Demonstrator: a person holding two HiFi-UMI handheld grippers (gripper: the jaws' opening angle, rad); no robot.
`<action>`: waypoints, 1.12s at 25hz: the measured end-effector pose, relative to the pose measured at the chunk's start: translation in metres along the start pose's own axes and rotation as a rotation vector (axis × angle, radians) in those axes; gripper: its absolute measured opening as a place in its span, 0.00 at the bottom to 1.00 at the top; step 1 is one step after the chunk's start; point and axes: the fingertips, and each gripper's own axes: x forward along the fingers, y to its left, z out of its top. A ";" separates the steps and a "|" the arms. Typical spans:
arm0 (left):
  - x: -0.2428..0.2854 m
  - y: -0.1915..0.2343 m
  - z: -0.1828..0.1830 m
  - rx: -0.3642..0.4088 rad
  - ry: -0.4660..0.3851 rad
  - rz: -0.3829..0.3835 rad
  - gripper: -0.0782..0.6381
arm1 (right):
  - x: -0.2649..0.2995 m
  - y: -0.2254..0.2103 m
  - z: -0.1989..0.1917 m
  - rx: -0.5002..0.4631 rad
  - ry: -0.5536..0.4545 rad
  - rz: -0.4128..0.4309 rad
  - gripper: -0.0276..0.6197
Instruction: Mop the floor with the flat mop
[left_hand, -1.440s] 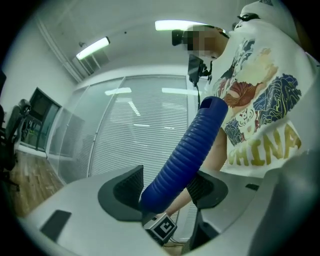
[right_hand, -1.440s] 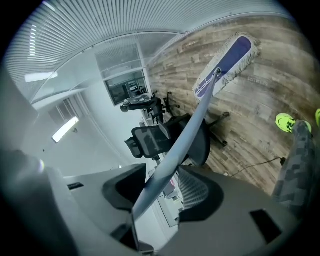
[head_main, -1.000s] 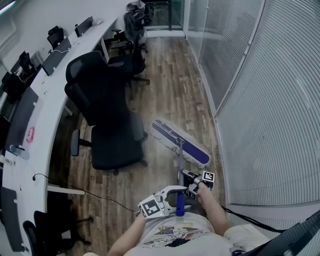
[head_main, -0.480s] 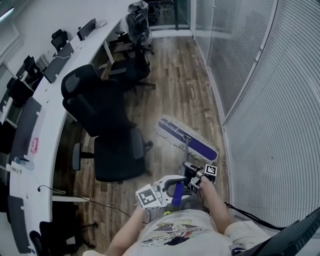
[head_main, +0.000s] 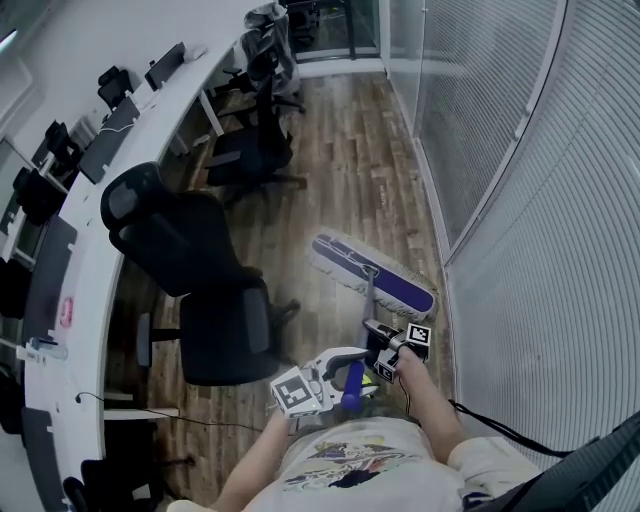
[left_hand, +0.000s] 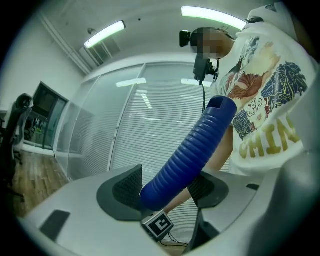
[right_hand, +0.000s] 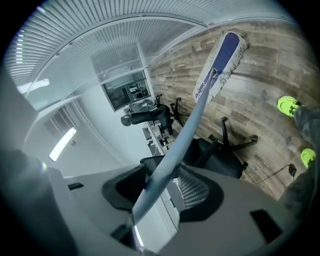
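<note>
Purple-and-white flat mop (head_main: 372, 275) laid head-down on the wood-plank floor (head_main: 340, 170).
The blue ribbed grip (left_hand: 195, 145) was clamped by the left gripper (left_hand: 167, 192), the slim grey metal shaft (right_hand: 182, 135) by the right gripper (right_hand: 161, 187). Light, stiff handling was judged, the smooth shaft likelier to slip.

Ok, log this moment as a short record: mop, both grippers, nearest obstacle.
mop: flat mop head lying on the wood floor, close to the blinds wall
left: left gripper, fingers closed on the mop's blue grip
right: right gripper, fingers closed on the metal pole, nearer the mop head
obstacle: black office chair, left of the mop head, not touching it
</note>
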 end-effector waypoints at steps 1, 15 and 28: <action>0.005 0.009 0.002 -0.002 -0.005 0.008 0.47 | 0.003 0.005 0.007 0.007 -0.003 0.004 0.35; 0.034 0.051 0.023 -0.010 0.001 0.014 0.47 | 0.017 0.039 0.045 -0.042 0.036 0.058 0.36; 0.030 0.051 0.021 -0.003 0.002 0.009 0.47 | 0.020 0.040 0.040 -0.042 0.080 0.056 0.37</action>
